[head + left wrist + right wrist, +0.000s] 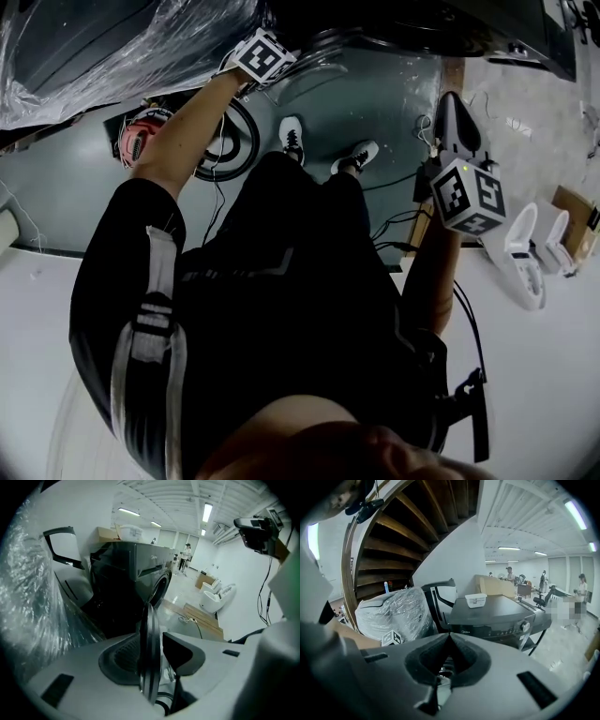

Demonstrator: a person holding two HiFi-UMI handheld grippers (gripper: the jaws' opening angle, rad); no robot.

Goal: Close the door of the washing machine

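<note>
Grey floor [375, 94]; open door [151, 658] stands upright, edge-on.

Shiny black washing machine [497, 613], crinkly see-through plastic wrap [393, 613], brown wooden stairs [393, 536], smooth grey floor [394, 103].

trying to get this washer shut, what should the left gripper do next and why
Probably close the left gripper on the washing machine door. Its jaws stand apart with the door's rim edge-on between them, a gap on one side, so nothing grips it. The door stands open from the washing machine; a hold would let it swing shut.
</note>
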